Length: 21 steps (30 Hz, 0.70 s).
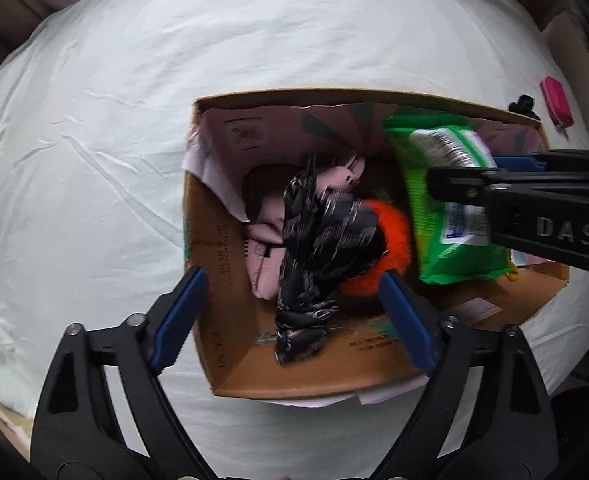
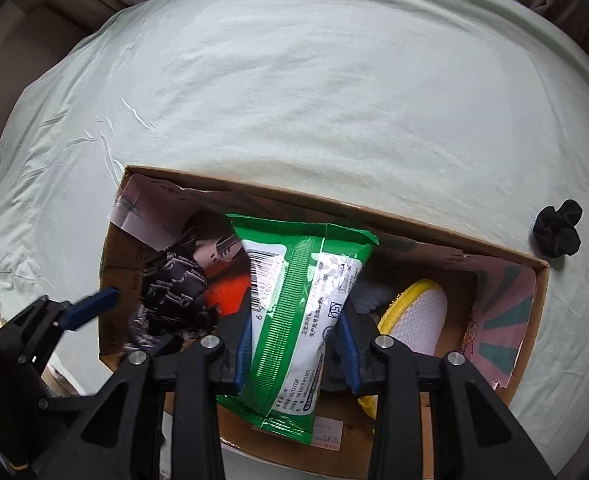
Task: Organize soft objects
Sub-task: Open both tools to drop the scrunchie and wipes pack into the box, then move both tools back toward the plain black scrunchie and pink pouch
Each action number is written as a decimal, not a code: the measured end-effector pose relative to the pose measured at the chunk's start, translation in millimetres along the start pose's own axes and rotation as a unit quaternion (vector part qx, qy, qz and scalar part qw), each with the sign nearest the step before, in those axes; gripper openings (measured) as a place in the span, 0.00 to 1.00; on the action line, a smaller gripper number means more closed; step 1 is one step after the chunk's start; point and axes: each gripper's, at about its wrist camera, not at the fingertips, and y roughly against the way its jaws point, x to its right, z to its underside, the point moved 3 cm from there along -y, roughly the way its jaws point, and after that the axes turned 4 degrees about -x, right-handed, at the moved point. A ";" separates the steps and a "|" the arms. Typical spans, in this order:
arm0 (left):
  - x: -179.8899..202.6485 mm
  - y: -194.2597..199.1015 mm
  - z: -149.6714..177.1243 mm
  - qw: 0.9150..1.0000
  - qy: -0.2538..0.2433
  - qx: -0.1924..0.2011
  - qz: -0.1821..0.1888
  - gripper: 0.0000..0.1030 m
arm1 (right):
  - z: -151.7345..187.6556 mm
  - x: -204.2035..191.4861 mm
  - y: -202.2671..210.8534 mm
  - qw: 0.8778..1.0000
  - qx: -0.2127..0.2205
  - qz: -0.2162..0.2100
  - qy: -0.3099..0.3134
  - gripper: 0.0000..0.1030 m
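A cardboard box (image 1: 230,304) sits on the pale green bed sheet; it also shows in the right wrist view (image 2: 534,300). Inside lie a black patterned cloth (image 1: 318,240), a pink cloth (image 1: 266,224) and an orange fuzzy item (image 1: 390,224). My left gripper (image 1: 294,316) is open above the box, the black cloth below its jaws. My right gripper (image 2: 296,344) is shut on a green wet-wipe pack (image 2: 298,300) and holds it over the box; the pack also shows in the left wrist view (image 1: 446,200). A yellow-rimmed white sponge (image 2: 418,312) lies in the box's right part.
A black scrunchie (image 2: 560,234) lies on the sheet right of the box, next to a pink pouch (image 1: 556,100). The bed sheet (image 2: 334,80) stretches wide beyond the box. Brown furniture (image 2: 54,8) borders the bed's far edge.
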 end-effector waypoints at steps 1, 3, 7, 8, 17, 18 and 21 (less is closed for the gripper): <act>2.6 1.6 1.1 1.000 -0.008 0.006 0.007 0.92 | -1.2 1.3 -3.1 1.000 -0.007 0.002 -0.004 0.57; 7.5 3.8 3.5 1.000 -0.020 0.009 -0.007 0.92 | -1.8 3.4 -3.9 1.000 -0.002 0.005 -0.009 0.89; 13.8 6.4 6.7 0.999 -0.030 0.008 -0.010 0.92 | 4.5 3.6 2.5 1.000 0.017 0.006 -0.012 0.94; 14.4 8.0 7.0 1.000 -0.028 0.009 -0.007 0.92 | 6.2 3.6 4.4 1.000 0.019 0.008 -0.012 0.94; 12.4 37.2 9.9 0.999 -0.028 0.031 -0.005 0.92 | 21.2 1.6 37.9 0.998 0.055 0.012 -0.020 0.94; 11.5 41.3 11.4 0.999 -0.026 0.033 -0.005 0.92 | 23.1 1.0 42.2 0.998 0.058 0.009 -0.023 0.94; 8.2 59.4 17.6 0.999 -0.015 0.043 0.003 0.92 | 32.5 -0.9 59.8 0.997 0.066 0.000 -0.038 0.94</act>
